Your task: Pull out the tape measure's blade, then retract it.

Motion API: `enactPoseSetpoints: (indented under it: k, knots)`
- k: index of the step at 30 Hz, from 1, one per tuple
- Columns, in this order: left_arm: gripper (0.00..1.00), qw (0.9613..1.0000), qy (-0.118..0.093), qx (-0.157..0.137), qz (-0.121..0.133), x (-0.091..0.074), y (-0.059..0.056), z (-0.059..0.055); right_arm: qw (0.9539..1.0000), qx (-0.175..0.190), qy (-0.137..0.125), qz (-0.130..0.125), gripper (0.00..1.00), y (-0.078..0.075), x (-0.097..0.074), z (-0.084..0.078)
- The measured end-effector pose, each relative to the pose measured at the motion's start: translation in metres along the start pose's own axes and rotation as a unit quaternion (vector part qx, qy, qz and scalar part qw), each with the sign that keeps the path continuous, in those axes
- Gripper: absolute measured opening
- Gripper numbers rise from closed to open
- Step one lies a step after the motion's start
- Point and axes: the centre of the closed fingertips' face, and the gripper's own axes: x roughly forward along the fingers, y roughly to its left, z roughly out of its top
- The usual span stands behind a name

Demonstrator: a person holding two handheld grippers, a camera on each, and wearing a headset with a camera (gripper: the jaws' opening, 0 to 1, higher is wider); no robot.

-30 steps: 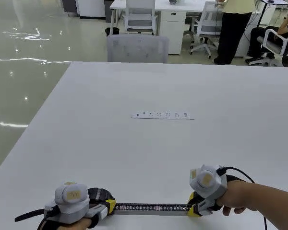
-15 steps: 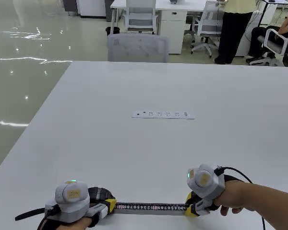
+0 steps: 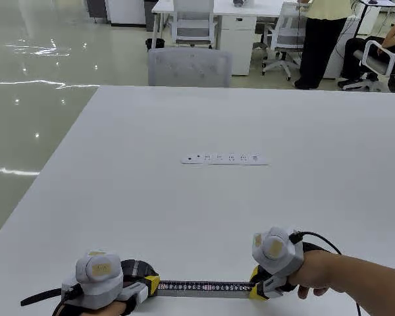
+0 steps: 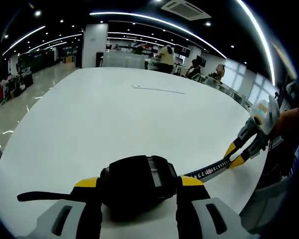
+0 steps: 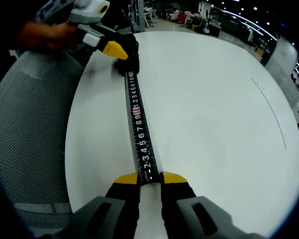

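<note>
The black tape measure case (image 3: 137, 270) rests near the white table's front edge, and my left gripper (image 3: 139, 288) is shut on it. In the left gripper view the case (image 4: 138, 183) sits between the yellow-tipped jaws. The blade (image 3: 204, 286) is drawn out to the right, lying flat on the table. My right gripper (image 3: 255, 291) is shut on the blade's end. The right gripper view has the numbered blade (image 5: 138, 119) running away from the right gripper (image 5: 149, 178) to the case (image 5: 131, 59) and the left gripper (image 5: 114, 50). The right gripper (image 4: 235, 157) appears in the left gripper view too.
A white power strip (image 3: 225, 159) lies flat mid-table. A grey chair (image 3: 189, 67) stands at the table's far edge, with desks, chairs and people beyond it. A grey mesh chair (image 5: 30, 124) is just off the table's front edge (image 3: 197, 309).
My right gripper has come a little to the left, toward the left one, still on the blade's end. The exposed blade is slightly shorter. The left gripper and case have stayed put.
</note>
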Motion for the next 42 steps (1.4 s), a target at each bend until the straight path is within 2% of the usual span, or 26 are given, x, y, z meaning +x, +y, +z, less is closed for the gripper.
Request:
enactPoseSetpoints:
  k: [42]
  knots:
    - [0.56, 1.0, 0.0, -0.004, 0.0, 0.001, 0.0, -0.001, 0.9998, -0.006, -0.019, 0.005, 0.14, 0.006, 0.018, 0.033]
